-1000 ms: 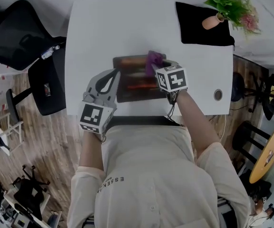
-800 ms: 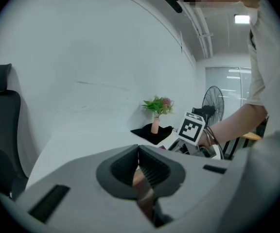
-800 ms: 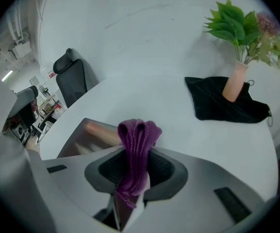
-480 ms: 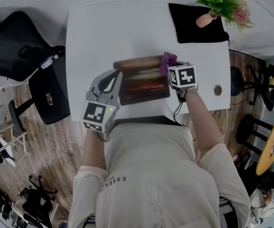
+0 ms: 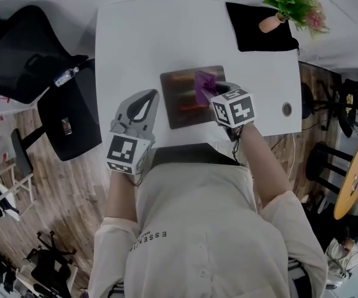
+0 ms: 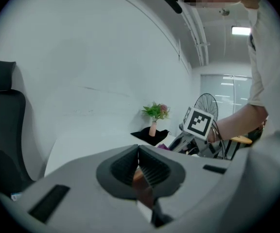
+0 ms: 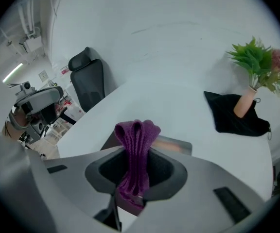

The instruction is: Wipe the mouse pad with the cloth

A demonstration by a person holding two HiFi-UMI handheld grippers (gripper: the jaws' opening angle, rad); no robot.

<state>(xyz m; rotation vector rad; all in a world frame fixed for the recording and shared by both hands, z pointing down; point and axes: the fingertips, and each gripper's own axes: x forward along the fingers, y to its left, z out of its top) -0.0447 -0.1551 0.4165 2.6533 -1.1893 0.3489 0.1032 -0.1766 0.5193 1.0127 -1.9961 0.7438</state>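
Observation:
The dark brown mouse pad lies on the white table, near its front edge. My right gripper is shut on a folded purple cloth and holds it over the pad's right half. In the right gripper view the cloth stands up between the jaws of that gripper, with the pad just beyond. My left gripper is shut, tips at the pad's left edge. A brown sliver shows between the jaws of the left gripper; whether they pinch the pad is unclear.
A black cloth with a small vase of green plant sits at the table's far right corner. A round cable hole is near the right edge. Black office chairs stand left of the table.
The right gripper carried the cloth out to the pad's far right corner, then back left and nearer, over the pad's right half. The left gripper stayed at the pad's left edge.

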